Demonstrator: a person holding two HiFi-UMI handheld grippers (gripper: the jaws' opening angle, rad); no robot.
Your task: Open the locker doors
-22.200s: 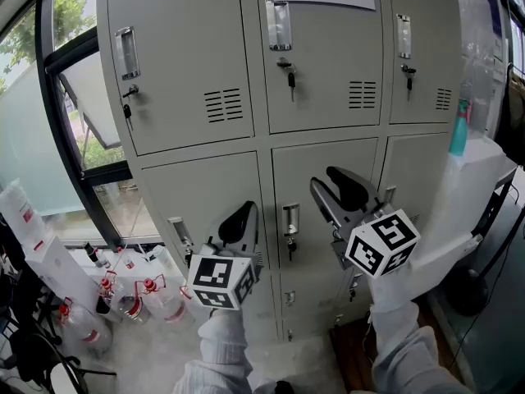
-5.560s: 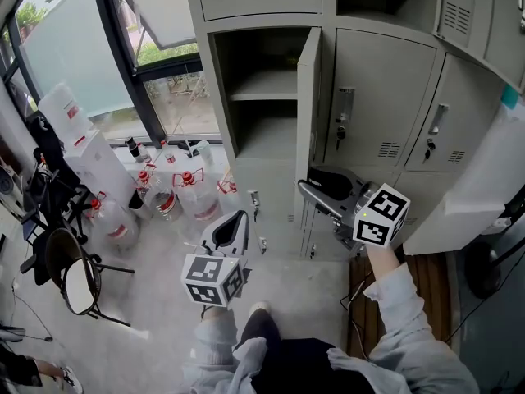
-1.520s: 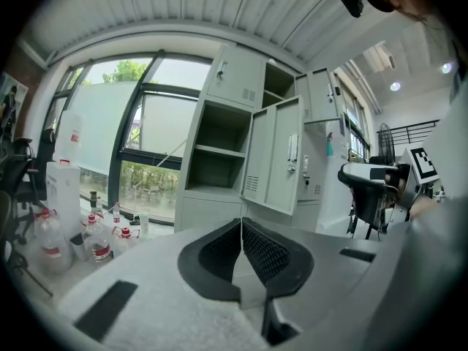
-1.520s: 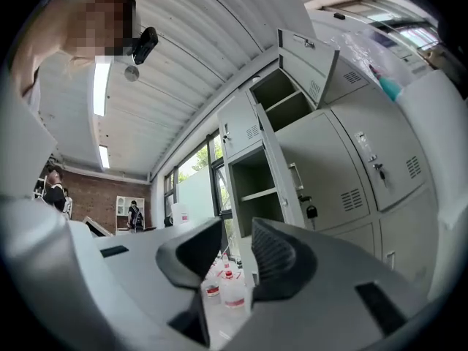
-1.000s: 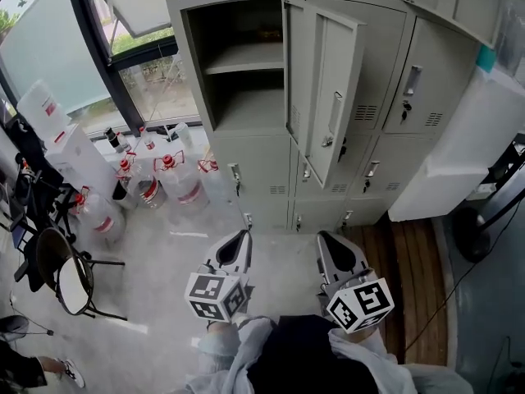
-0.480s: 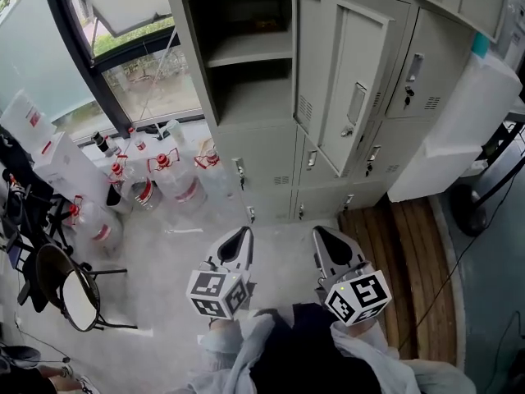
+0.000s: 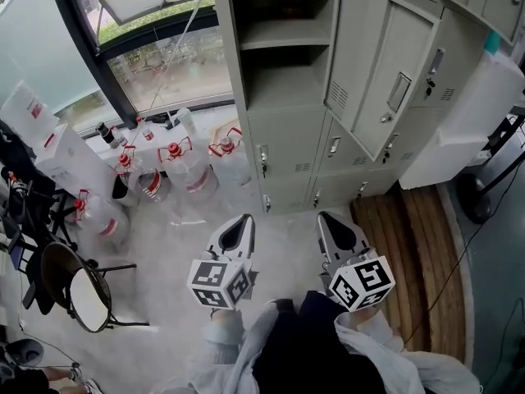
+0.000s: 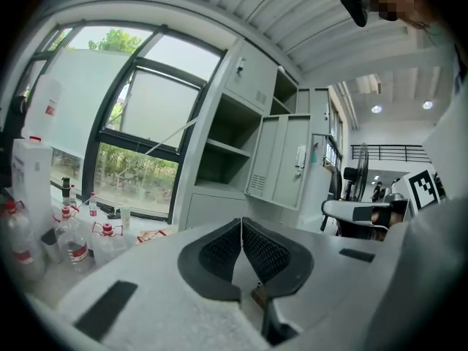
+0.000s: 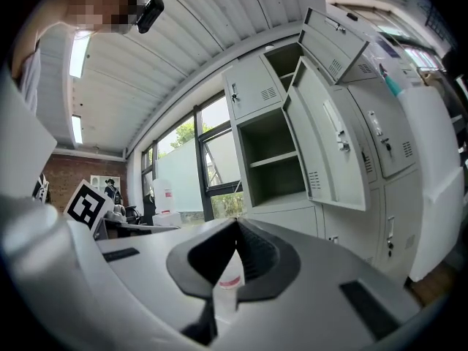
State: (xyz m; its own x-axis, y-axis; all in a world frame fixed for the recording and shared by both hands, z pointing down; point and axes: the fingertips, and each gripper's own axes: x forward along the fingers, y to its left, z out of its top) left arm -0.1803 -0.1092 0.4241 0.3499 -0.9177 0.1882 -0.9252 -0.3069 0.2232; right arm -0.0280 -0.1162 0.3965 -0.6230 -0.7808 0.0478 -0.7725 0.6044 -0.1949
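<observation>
Two empty tongs, left tongs [image 7: 245, 220] and right tongs [image 7: 325, 218], are pinched together, well apart from the open locker doors [image 7: 385, 80]; reaching the seemingly shut lower doors [image 7: 283, 158] could knock one.

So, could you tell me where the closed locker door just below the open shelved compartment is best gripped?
Probably by its slim upright handle, near the left edge of the door. Come straight at it from the front, with the jaws spread sideways across the handle. It is narrow and vertical, so a level pinch should fit. Stay above what looks like a key hanging just below it.
</observation>
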